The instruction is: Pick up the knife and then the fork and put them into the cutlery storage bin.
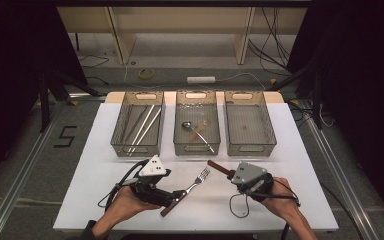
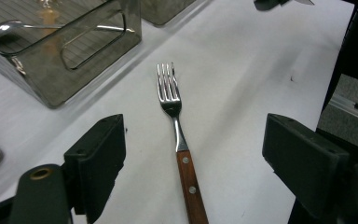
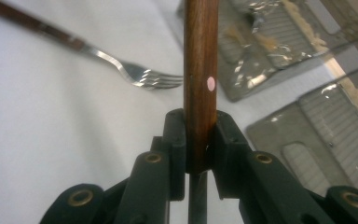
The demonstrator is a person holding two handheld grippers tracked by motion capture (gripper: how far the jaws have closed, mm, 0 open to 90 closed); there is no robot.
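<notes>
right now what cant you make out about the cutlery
- Wood-handled utensil in the right tool: its working end, hidden by the tool in the right gripper view and high view.
- Fork: handle end cut off by the left gripper view's bottom edge.
- Middle bin: tan item too small.

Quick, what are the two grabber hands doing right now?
Left gripper: open, jaws either side of the fork, not pressing it.
Right gripper: shut on a wooden handle.
</notes>
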